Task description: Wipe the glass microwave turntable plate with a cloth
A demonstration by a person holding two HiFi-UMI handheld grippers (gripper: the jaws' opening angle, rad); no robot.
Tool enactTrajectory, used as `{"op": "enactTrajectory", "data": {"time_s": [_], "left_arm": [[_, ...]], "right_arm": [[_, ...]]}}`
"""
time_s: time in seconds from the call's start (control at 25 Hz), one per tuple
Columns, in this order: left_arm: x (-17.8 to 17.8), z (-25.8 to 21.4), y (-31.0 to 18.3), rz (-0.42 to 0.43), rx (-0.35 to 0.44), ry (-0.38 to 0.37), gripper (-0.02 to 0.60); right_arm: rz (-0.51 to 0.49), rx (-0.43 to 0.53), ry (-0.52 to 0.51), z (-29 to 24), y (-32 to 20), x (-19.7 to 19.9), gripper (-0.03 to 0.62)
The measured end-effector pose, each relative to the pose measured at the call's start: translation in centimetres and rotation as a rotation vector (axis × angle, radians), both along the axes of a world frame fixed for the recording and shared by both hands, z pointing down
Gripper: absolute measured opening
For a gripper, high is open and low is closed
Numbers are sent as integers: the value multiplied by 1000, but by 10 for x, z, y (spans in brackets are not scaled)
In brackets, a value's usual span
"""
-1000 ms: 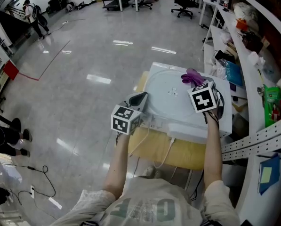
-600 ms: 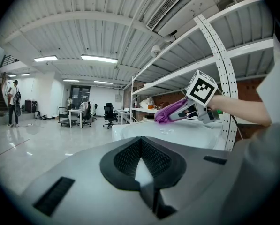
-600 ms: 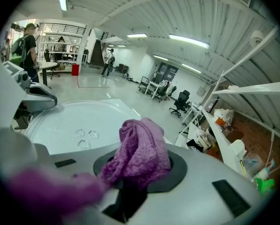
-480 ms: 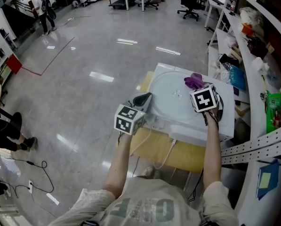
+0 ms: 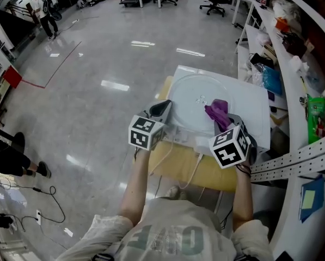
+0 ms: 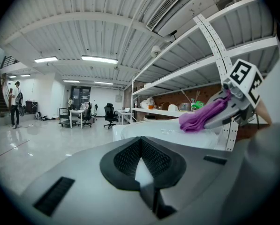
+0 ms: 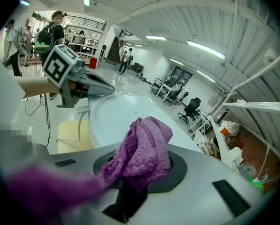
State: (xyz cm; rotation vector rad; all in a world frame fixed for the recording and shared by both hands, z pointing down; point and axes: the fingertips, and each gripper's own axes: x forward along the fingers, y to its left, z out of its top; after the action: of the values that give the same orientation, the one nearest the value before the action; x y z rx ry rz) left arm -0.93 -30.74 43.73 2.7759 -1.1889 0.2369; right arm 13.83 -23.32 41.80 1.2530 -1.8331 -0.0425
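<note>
Gripping the purple cloth (image 7: pixel 142 153) in my right gripper (image 5: pixel 226 125), I have the glass plate (image 5: pixel 189 88) straight ahead of those jaws, with the cloth over its near right part. My left gripper (image 5: pixel 163 110) looks pinched on the plate's left rim. The plate lies flat on a white top (image 5: pixel 252 110) and carries only the cloth.

right claw (image 5: pixel 222 125) grips purple cloth (image 5: pixel 216 112) over glass plate (image 5: pixel 188 91) | left claw (image 5: pixel 163 107) at plate's left rim
</note>
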Motion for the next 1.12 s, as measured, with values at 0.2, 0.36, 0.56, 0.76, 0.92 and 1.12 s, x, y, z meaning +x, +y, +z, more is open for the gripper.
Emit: {"op": "enactTrajectory", "data": {"time_s": [0.2,0.36,0.56,0.76,0.92,1.12], "left_arm": [[0,-1,-1,2,0,2,2],[-1,-2,-1,-1,0,6,2],[0,-1,-2,0,0,4,2],[1,-1,-1,2,-3,6,3],[1,0,-1,-2,-6,4,2],[2,1,-2,-1,-8,4,2]], "right_arm": [[-39,-9,-39,-4,33,-14,58],[-44,-28,-33,-2,52,-16,58],[-58,-38,-31,-1,58,-17,58],[-19,72,-72,-42,21,1,57],[45,151,-173,-73,-31,27,58],[119,131,-219,-66,-89,62,57]]}}
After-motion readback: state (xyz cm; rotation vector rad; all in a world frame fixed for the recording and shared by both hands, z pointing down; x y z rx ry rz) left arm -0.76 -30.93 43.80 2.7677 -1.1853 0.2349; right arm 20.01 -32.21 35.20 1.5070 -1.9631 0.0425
